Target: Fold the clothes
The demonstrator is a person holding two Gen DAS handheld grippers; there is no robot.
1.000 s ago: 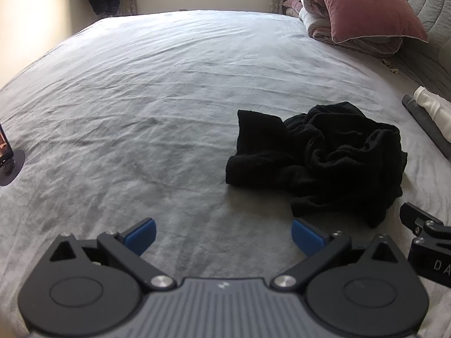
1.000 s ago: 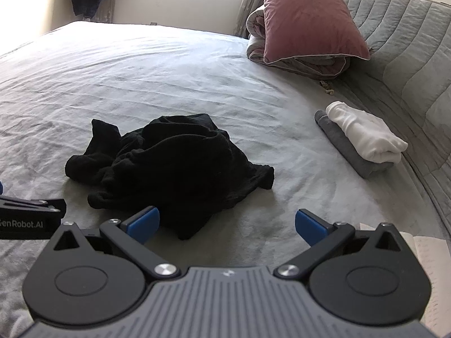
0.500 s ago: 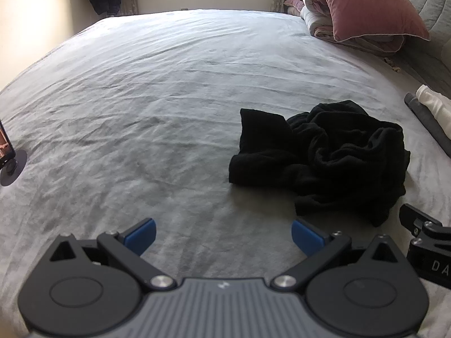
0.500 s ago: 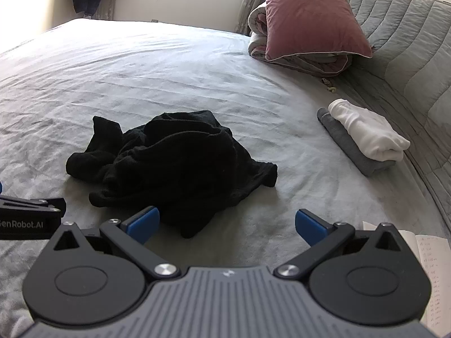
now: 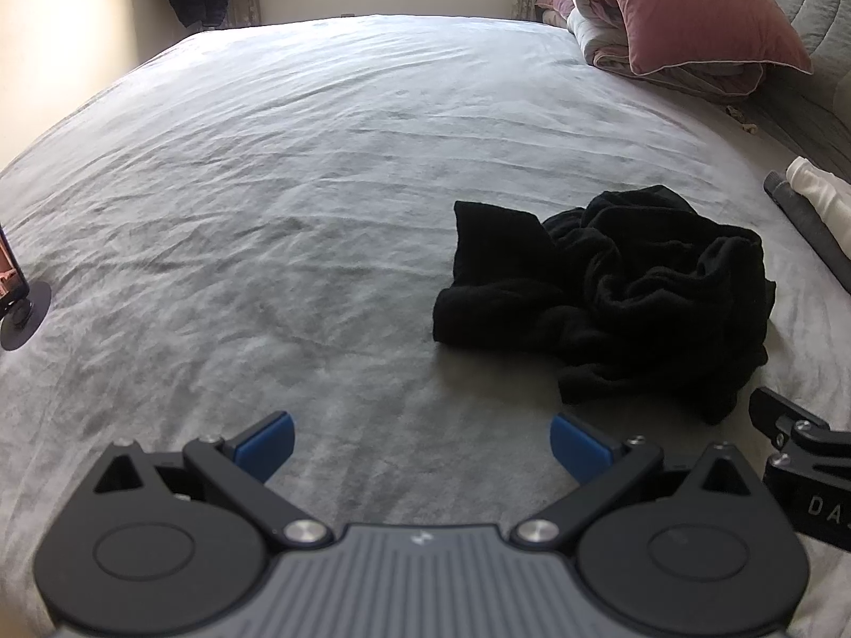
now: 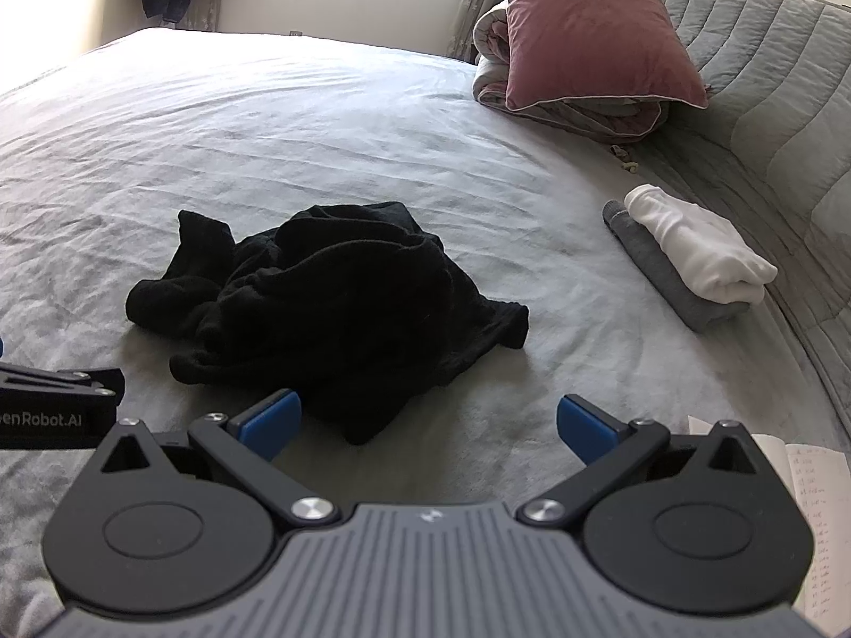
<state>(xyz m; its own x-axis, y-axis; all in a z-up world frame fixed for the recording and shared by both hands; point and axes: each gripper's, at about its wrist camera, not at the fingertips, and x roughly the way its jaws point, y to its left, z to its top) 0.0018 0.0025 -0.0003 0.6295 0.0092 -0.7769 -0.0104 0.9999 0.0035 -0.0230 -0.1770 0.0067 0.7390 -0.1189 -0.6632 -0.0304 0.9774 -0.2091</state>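
Note:
A crumpled black garment (image 5: 611,292) lies in a heap on the grey bed sheet (image 5: 319,186); it also shows in the right wrist view (image 6: 340,308). My left gripper (image 5: 423,444) is open and empty, over bare sheet to the near left of the heap. My right gripper (image 6: 428,430) is open and empty, just short of the heap's near edge, with its left fingertip (image 6: 271,420) close to the cloth. Neither gripper touches the garment.
A folded white garment (image 6: 697,244) lies on a folded grey one (image 6: 659,276) at the right. A pink pillow (image 6: 590,32) on rolled bedding stands at the back right. A small stand with a phone (image 5: 16,297) sits at the left edge. A notebook (image 6: 808,484) lies near right.
Both grippers have drifted slightly, so the heap sits a bit lower and nearer in the views. The garment has not moved. Both stay open.

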